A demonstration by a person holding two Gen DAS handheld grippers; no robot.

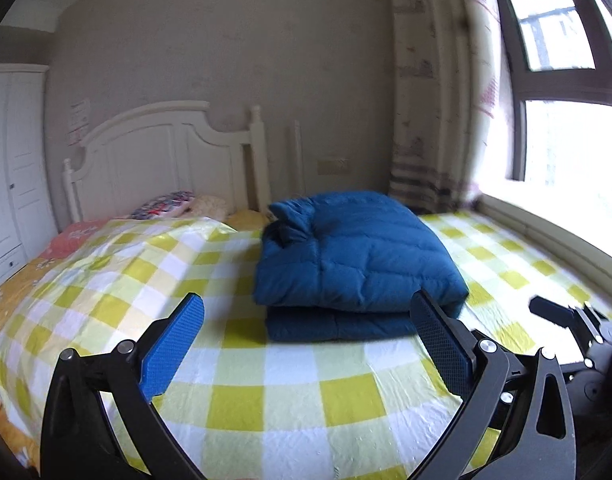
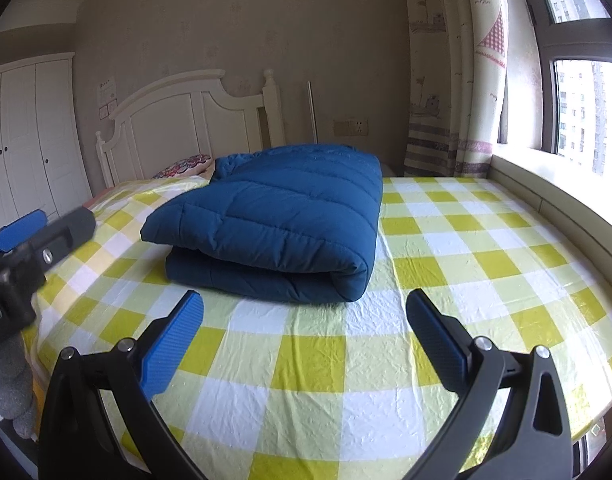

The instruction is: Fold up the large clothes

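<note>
L hand-held gripper [image 1: 307, 320] jaws apart, empty | R hand-held gripper [image 2: 304, 316] same | blue puffer jacket [image 2: 274, 220] folded, mid-frame on bed [image 2: 445, 264] | prob. done; if tidying, press top layer flat, square edges w/ lower fold.

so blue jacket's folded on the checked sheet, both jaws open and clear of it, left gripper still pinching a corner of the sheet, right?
Not quite. The left gripper grips nothing: its jaws stand open above the checked sheet, as the left wrist view shows. The rest holds: the blue jacket lies folded, and the right gripper is open and clear of it.
</note>
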